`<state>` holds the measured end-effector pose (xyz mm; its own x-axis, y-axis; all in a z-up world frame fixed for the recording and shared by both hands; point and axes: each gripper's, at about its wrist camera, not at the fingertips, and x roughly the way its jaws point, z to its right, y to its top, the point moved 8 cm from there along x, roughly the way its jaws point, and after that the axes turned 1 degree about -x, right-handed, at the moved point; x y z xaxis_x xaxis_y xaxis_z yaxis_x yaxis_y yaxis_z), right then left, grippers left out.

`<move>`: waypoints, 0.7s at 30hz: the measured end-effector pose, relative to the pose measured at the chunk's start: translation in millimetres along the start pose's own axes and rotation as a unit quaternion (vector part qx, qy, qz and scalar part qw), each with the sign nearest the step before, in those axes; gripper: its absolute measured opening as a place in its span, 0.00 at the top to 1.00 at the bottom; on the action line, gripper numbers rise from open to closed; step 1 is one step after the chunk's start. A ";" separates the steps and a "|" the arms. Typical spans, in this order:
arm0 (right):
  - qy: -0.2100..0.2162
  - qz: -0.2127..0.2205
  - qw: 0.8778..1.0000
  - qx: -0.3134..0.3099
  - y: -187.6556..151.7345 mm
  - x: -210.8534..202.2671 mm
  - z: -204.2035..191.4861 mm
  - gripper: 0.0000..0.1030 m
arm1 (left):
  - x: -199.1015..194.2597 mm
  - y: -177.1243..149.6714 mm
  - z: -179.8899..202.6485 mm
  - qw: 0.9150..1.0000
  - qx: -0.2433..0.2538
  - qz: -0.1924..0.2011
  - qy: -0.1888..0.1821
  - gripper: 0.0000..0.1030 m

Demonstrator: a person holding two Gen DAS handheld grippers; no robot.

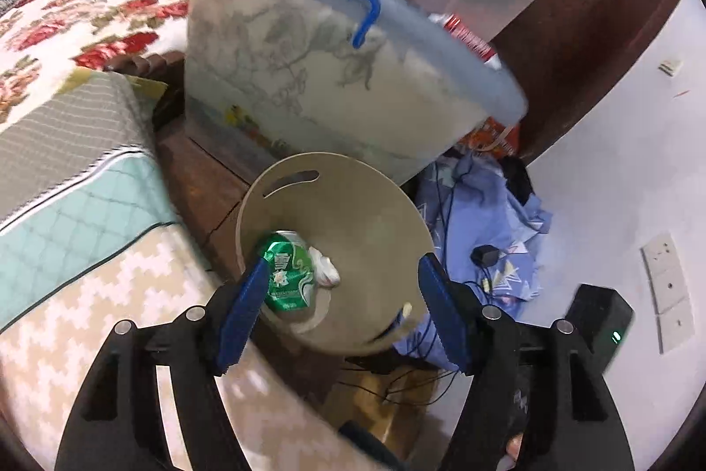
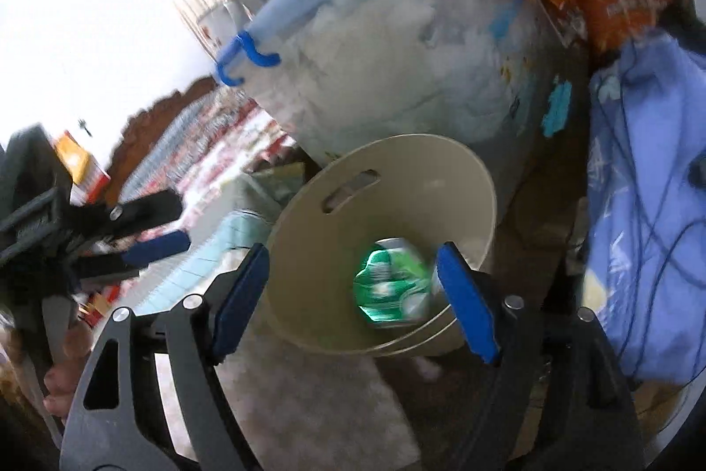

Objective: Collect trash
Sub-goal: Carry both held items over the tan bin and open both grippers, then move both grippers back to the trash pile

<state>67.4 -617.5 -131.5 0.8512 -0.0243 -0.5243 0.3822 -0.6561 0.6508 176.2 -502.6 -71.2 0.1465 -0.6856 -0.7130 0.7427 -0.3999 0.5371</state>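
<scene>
A beige round trash bin [image 1: 366, 206] stands on the floor beside the bed, and it also shows in the right wrist view [image 2: 397, 171]. Inside it lie a crushed green can [image 1: 289, 272] and a white crumpled scrap [image 1: 324, 270]. The can is blurred in the right wrist view [image 2: 390, 283]. My left gripper [image 1: 342, 296] is open and empty, just above the bin's mouth. My right gripper [image 2: 353, 290] is open and empty over the bin. The left gripper [image 2: 145, 232] also shows at the left of the right wrist view.
A clear storage box with blue lid and handle [image 1: 335, 73] stands behind the bin. The bed with floral blanket [image 1: 75, 12] lies to the left. Blue cloth with black cables [image 1: 481, 232] is heaped to the right. A black device [image 1: 600, 321] sits by the white wall.
</scene>
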 end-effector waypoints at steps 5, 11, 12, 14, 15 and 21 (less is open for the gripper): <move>0.056 0.006 0.998 0.004 -17.9 -17.4 -41.0 0.26 | -72.4 -35.2 -8.9 0.999 0.033 0.026 0.008 0.36; 0.113 -0.012 0.993 -0.040 -60.7 -28.2 -114.5 0.28 | -158.9 -99.1 -46.7 0.997 0.036 0.056 0.048 0.35; 0.121 -0.022 0.991 -0.051 -71.9 -27.8 -127.9 0.28 | -172.1 -108.7 -56.7 0.996 0.032 0.061 0.058 0.35; 0.131 -0.040 0.988 -0.068 -91.1 -26.0 -148.2 0.32 | -207.4 -132.8 -85.0 0.993 0.013 0.076 0.087 0.35; 0.137 -0.051 0.986 -0.079 -102.5 -25.1 -160.3 0.33 | -219.4 -140.9 -95.4 0.992 0.004 0.081 0.095 0.35; 0.180 -0.099 0.970 -0.133 -154.2 -25.0 -227.4 0.40 | -316.6 -198.1 -183.1 0.973 -0.094 0.124 0.169 0.35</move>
<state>69.1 -344.2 -93.9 0.8043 0.3775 -0.4589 0.5888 -0.4023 0.7010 102.3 -94.9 -34.4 0.5205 -0.4942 -0.6963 0.7586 -0.1067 0.6428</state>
